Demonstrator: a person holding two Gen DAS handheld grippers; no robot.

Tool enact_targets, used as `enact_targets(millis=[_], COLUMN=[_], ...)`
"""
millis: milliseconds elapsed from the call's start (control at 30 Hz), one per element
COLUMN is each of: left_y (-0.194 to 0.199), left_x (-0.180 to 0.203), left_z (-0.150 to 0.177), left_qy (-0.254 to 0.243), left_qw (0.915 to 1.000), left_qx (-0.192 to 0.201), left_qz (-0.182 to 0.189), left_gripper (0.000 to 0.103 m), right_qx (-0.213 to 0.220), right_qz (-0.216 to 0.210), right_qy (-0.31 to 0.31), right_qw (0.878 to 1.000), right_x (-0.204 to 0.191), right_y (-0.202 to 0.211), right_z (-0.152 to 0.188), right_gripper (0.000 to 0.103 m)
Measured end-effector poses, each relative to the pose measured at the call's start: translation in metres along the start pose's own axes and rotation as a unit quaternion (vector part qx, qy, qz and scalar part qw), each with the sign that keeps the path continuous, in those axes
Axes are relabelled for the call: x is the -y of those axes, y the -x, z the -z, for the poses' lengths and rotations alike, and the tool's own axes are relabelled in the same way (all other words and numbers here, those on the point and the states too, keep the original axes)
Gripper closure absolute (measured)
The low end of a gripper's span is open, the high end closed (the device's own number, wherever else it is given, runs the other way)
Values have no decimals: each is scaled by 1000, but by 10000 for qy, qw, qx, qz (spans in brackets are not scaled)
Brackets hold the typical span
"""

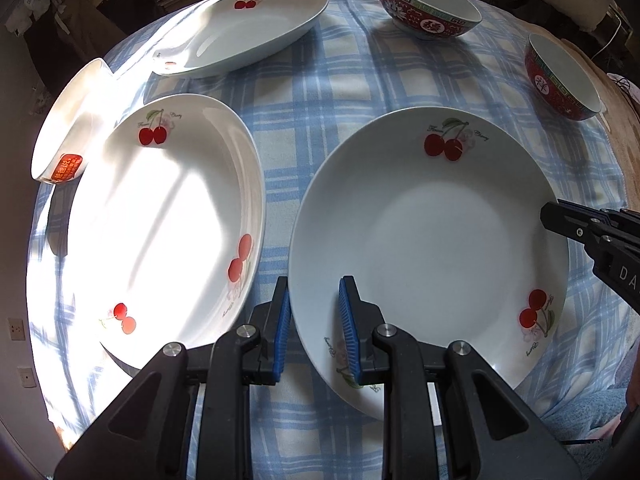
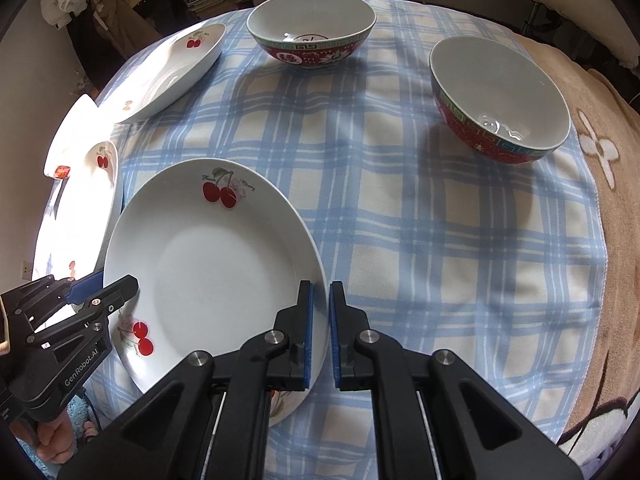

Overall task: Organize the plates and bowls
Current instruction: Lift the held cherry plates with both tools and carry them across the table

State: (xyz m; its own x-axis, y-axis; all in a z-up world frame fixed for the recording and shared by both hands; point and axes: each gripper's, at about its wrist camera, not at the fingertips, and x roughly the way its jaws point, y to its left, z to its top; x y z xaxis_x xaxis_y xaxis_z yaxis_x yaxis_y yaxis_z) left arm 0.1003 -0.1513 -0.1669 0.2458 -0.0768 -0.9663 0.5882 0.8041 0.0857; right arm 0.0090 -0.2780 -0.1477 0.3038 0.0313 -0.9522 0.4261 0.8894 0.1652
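A white cherry-print plate [image 1: 428,248] [image 2: 208,272] is held at both sides over the blue checked cloth. My left gripper [image 1: 315,282] is shut on its left rim, one blue pad outside and one inside the dish; in the right wrist view, the left gripper [image 2: 110,286] shows at the plate's left edge. My right gripper [image 2: 321,285] is shut on the opposite rim, and the right gripper [image 1: 552,216] reaches in from the right of the left wrist view. A second cherry plate [image 1: 160,220] [image 2: 80,208] lies just left of the held one, in bright sun.
A third cherry plate [image 1: 244,28] [image 2: 168,72] lies at the far left. Beside the sunlit plate stands a white bowl [image 1: 68,132] [image 2: 72,136] with a red sticker. Two red patterned bowls [image 1: 428,4] [image 1: 564,76] [image 2: 312,28] [image 2: 500,96] stand at the back and right. Clutter lies beyond the table.
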Motion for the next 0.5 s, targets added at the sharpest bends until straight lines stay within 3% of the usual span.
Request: enact_targets(millis=[500], left_y=[-7], left_x=[-3], left_z=[20], left_qy=[86], left_qw=[9998], left_qx=[-87], left_qz=[-124], left_gripper=[79], right_qx=[-55], right_qz=[-130], right_qy=[-46], right_qw=[9999], right_x=[-5], right_y=[3], right_z=[8], right_gripper=[94])
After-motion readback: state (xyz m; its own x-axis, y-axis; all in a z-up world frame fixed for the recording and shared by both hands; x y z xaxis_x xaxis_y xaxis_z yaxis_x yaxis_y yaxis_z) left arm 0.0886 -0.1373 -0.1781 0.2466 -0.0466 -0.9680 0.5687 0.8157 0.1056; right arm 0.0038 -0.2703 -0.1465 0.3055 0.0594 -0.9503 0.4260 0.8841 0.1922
